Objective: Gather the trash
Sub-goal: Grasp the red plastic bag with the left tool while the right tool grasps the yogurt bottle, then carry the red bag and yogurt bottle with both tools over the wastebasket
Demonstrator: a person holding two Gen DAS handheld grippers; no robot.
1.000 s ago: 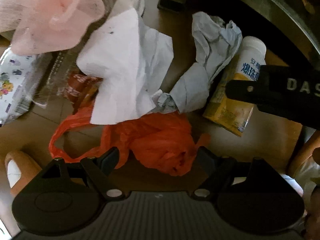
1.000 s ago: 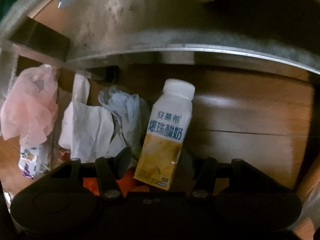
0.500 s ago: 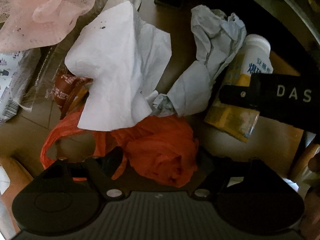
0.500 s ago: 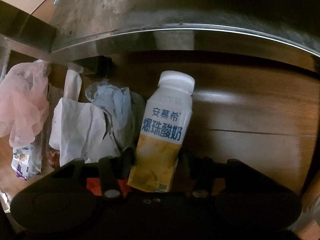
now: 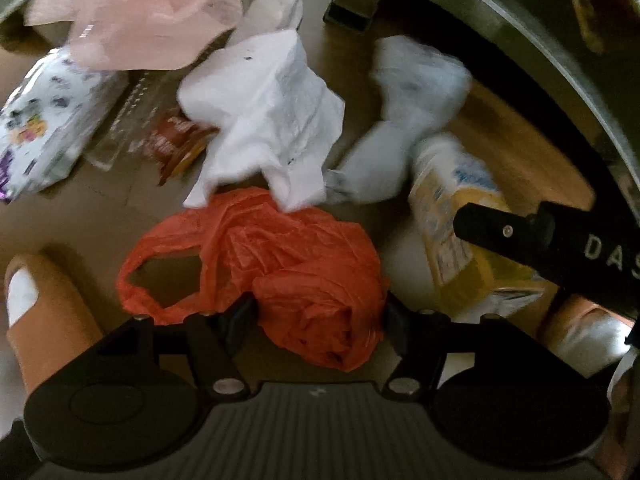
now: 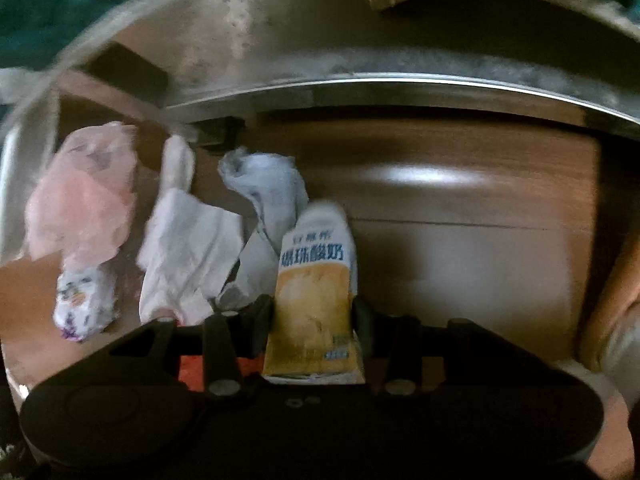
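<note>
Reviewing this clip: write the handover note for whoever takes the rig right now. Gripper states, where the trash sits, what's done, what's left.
Left gripper: jaws closing around the orange plastic bag.
Right gripper: jaws closing on the yellow drink bottle.
On the floor: white tissue, grey crumpled paper, pink netting, printed packet, brown wrapper.
Done: two items picked.
Left: bin them, collect the rest.

Motion-blurred yogurt bottle (image 6: 316, 280) label, perhaps unreadable; pink bag (image 5: 136, 12) cut off at the top edge.

Crumpled orange bag (image 5: 304, 280), yellow-white yogurt bottle (image 6: 316, 300), both gripped
</note>
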